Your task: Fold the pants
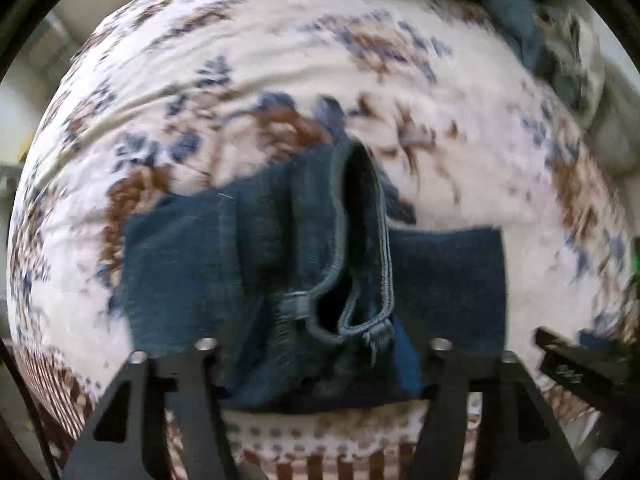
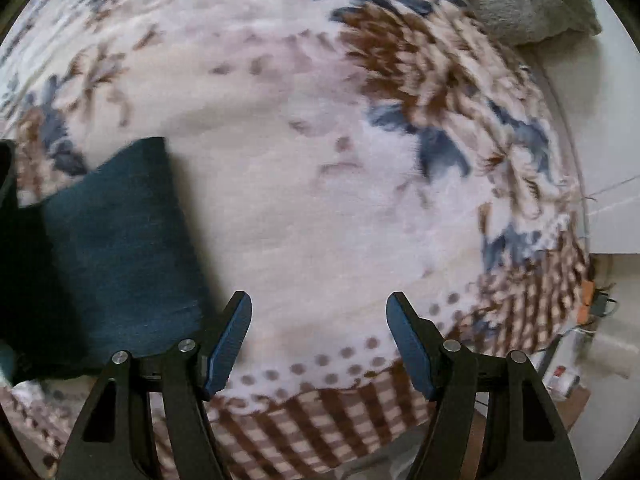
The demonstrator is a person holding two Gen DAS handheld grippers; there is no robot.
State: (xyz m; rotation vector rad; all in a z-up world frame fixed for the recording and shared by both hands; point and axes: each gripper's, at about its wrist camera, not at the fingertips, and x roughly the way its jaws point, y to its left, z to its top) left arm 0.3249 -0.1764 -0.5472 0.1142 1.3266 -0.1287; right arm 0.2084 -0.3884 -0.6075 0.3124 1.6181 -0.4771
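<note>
The dark blue denim pants (image 1: 256, 264) lie folded in a block on the floral bed cover (image 1: 280, 60). In the left wrist view a bunched part with a seamed opening (image 1: 360, 240) rises between my left gripper's arms. The left gripper (image 1: 324, 360) is hidden to its fingertips by this cloth, so its state is unclear. In the right wrist view the folded pants (image 2: 120, 248) lie at the left. My right gripper (image 2: 319, 340) is open and empty, just right of the pants' edge, over the cover (image 2: 320, 200).
A grey towel or blanket (image 2: 528, 4) lies at the far right corner of the bed. More dark clothing (image 1: 532, 28) sits at the far edge. The bed's front edge with a checked border (image 2: 320, 420) is close below the grippers. Cables and small items (image 2: 592, 308) lie on the floor at right.
</note>
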